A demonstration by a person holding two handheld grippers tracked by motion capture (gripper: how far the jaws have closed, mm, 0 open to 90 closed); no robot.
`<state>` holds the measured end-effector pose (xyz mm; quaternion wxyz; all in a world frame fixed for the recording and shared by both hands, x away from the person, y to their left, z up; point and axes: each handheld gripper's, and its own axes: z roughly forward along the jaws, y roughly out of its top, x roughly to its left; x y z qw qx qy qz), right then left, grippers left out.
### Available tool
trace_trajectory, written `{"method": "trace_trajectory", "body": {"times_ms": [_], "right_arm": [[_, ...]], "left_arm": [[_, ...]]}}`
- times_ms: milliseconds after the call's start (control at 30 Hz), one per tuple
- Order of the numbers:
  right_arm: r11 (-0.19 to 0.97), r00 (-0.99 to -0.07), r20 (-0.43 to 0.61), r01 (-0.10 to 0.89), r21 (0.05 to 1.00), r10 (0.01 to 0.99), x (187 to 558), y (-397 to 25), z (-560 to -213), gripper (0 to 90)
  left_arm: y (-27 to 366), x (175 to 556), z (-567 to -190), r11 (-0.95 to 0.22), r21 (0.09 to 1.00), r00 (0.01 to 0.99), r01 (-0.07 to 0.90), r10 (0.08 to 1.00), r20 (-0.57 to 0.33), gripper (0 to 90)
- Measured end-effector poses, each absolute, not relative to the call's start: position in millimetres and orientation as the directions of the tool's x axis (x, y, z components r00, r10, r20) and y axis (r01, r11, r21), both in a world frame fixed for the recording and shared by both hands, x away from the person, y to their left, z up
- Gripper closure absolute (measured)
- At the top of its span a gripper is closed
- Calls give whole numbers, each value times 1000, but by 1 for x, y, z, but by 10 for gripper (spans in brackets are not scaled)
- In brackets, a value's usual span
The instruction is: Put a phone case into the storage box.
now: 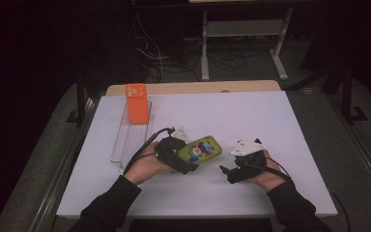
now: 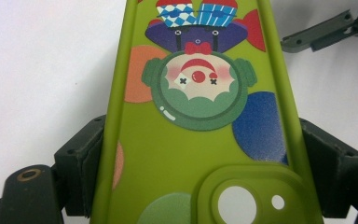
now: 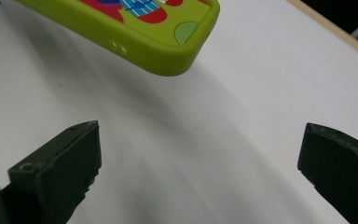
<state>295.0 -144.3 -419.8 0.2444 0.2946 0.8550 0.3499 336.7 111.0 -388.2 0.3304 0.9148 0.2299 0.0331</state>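
Dark room; white tabletop (image 1: 251, 121) on grey floor (image 1: 352, 145); white-legged desk (image 1: 244, 29) behind, cables (image 1: 164, 58) beneath.

No readable text anywhere — the green phone case (image 2: 196, 140) bears only a clown picture.

I see bare white counter (image 1: 251, 116) ahead and to the right of both hands, wide open. On the far left, the wire rack (image 1: 131, 137) with the upright orange case (image 1: 137, 103) blocks that corner. Between my grippers, the green case (image 1: 200, 149) fills the gap.
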Motion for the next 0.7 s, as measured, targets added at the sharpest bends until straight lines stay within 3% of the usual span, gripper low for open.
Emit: {"method": "trace_trajectory", "body": {"times_ms": [700], "right_arm": [[792, -682, -536, 106, 601, 498, 285, -130, -425, 0]], "left_arm": [[111, 338, -390, -689, 609, 897, 393, 433, -89, 151]]}}
